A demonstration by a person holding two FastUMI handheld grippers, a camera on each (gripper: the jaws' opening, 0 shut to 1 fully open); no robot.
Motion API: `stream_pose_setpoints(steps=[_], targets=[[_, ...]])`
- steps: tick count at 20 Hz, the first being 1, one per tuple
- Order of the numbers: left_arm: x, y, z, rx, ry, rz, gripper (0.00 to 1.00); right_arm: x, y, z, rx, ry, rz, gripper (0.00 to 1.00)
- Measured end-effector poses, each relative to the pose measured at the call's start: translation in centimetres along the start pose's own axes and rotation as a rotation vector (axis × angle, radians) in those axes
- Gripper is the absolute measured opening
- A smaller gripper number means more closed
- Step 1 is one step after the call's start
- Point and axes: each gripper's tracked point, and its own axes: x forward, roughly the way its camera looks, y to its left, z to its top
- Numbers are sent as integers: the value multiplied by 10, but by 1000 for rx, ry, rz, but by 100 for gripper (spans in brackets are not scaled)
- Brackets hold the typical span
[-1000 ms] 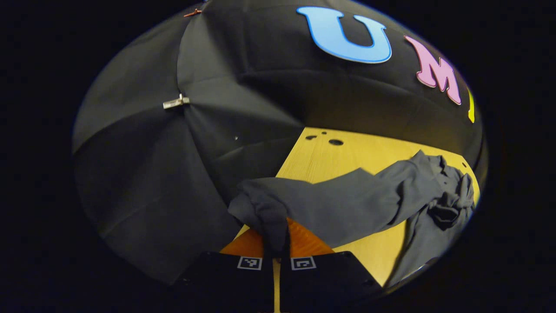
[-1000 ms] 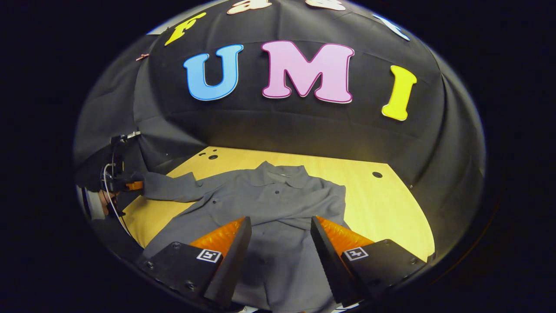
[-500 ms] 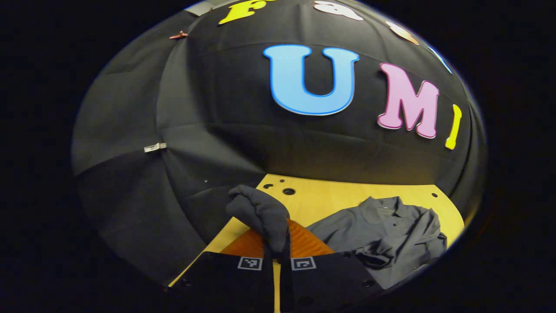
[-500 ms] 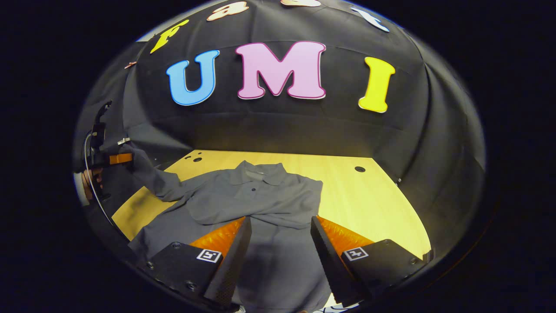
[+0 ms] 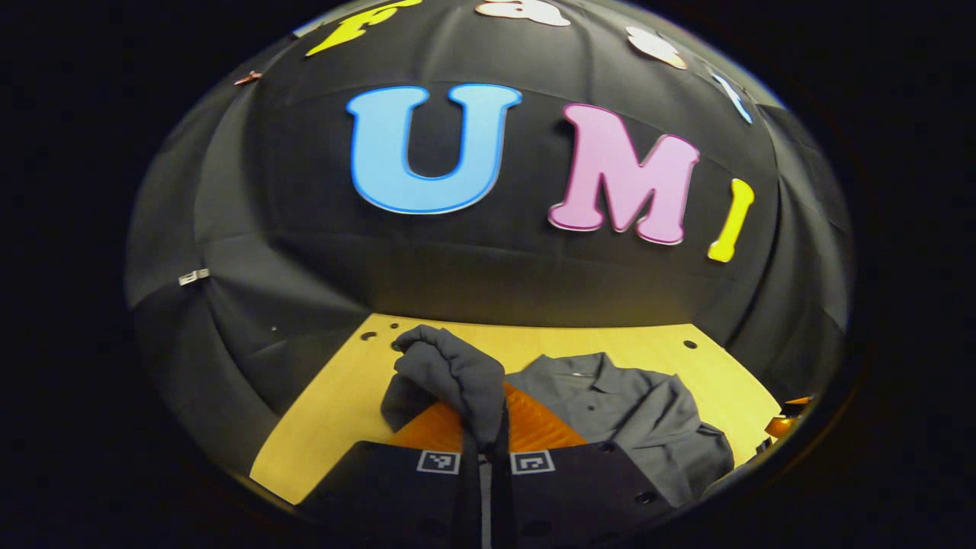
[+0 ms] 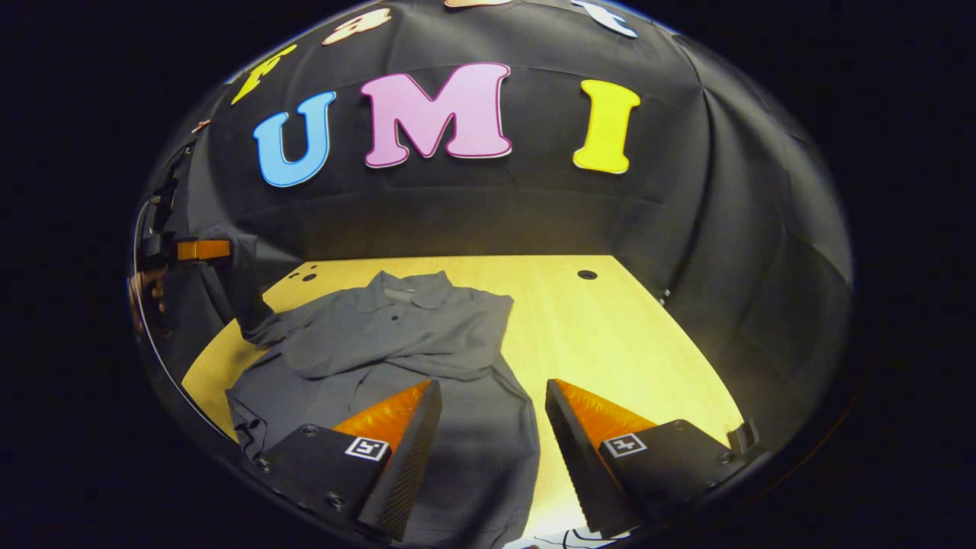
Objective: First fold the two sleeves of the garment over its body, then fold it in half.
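Note:
A grey button-up shirt [image 6: 396,351] lies on the wooden table [image 6: 610,343], collar toward the back wall. One sleeve is folded across its chest. My left gripper [image 5: 486,446] is shut on the cuff of the other sleeve [image 5: 450,374], which bunches over its fingers. In the right gripper view that left gripper [image 6: 200,250] holds the sleeve [image 6: 245,293] up in the air at the shirt's left side, a hand behind it. My right gripper [image 6: 492,412] stands open above the shirt's lower part, with nothing between its fingers.
The table has small holes near its back corners [image 6: 586,274]. Black cloth walls close the table in at the back and on both sides. Bare wood lies to the right of the shirt [image 6: 656,374].
My left gripper has lifted the sleeve cuff and swung inward toward the shirt's body. The right gripper has drifted right, still open, so the shirt sits further left in its view.

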Motion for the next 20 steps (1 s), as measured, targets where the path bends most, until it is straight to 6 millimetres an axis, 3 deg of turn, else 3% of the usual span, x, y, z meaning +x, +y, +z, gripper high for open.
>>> stream_pose_setpoints(steps=[3, 9, 14, 20], targets=[[9, -54, -12, 30, 39, -84, 10, -3, -17, -6, 20, 8, -22, 86], [42, -136, -69, 120, 147, -185, 10, -9, -42, -21, 46, 39, -44, 86], [67, -179, -109, 166, 204, -203, 10, -10, -51, -32, 53, 61, -31, 86], [89, -212, -157, 216, 273, -208, 10, -6, -60, -42, 56, 89, -4, 86]])
